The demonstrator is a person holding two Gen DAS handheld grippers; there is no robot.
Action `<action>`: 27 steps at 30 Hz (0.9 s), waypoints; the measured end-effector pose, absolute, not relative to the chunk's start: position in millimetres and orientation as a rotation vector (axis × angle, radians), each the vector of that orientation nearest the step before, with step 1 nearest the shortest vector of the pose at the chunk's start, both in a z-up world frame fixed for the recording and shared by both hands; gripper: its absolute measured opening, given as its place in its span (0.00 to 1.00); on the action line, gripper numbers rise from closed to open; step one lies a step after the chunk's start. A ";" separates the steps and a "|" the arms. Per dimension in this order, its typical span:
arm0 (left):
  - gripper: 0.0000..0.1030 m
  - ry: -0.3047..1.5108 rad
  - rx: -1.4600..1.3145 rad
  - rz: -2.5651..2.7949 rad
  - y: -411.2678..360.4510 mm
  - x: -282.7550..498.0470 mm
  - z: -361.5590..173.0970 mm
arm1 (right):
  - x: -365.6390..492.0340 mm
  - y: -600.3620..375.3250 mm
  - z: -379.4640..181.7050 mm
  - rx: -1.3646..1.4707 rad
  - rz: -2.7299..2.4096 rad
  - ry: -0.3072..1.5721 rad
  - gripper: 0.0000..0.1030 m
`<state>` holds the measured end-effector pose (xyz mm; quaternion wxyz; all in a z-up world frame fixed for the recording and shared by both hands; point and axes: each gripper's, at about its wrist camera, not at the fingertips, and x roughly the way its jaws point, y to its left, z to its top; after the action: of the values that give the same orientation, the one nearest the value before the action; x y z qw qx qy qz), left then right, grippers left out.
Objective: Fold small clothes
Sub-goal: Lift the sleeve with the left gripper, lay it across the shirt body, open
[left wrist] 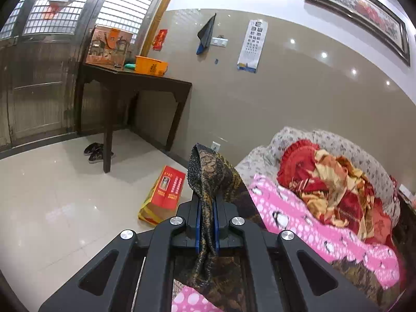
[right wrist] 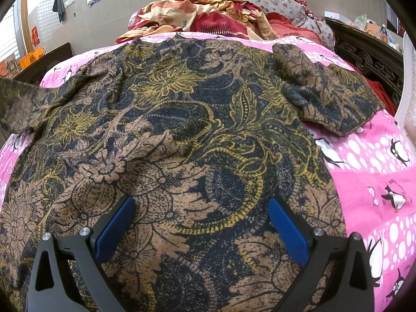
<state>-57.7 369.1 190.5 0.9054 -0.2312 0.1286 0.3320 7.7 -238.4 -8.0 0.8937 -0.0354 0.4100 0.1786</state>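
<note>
We've got the patterned garment (right wrist: 182, 119) spread nearly flat across the pink penguin blanket (right wrist: 377, 161) on the bed, and by our reckoning the folding has only just begun: no crease is set, and the right-hand sleeve (right wrist: 327, 96) lies out to the side, unfolded. Our left tool (left wrist: 206, 208) is clamped tight on a bunched edge of the fabric, lifted clear of the bed and aimed out over the floor, only slightly downward, with the cloth draping back from its pads (left wrist: 198, 223). Our right tool (right wrist: 200, 223) hangs over the lower middle of the garment, tipped steeply down, jaws spread wide with nothing gripped between them. Left to do, we'd say: carry that raised edge across, then tuck the sleeves.
</note>
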 end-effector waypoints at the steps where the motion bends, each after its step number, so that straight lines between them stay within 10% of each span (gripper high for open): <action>1: 0.00 0.259 -0.483 0.693 370.7 -59.3 192.5 | 7.7 -238.2 -8.0 -0.075 0.370 0.850 1.00; 27: 0.00 0.824 -0.300 -0.140 4.9 145.1 13.6 | 7.7 -238.2 -8.0 -0.074 0.370 0.853 1.00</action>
<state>145.1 4.9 13.6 0.9031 -0.1450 0.3984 -0.0676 7.7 -238.2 -8.1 0.8933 -0.0355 0.4110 0.1785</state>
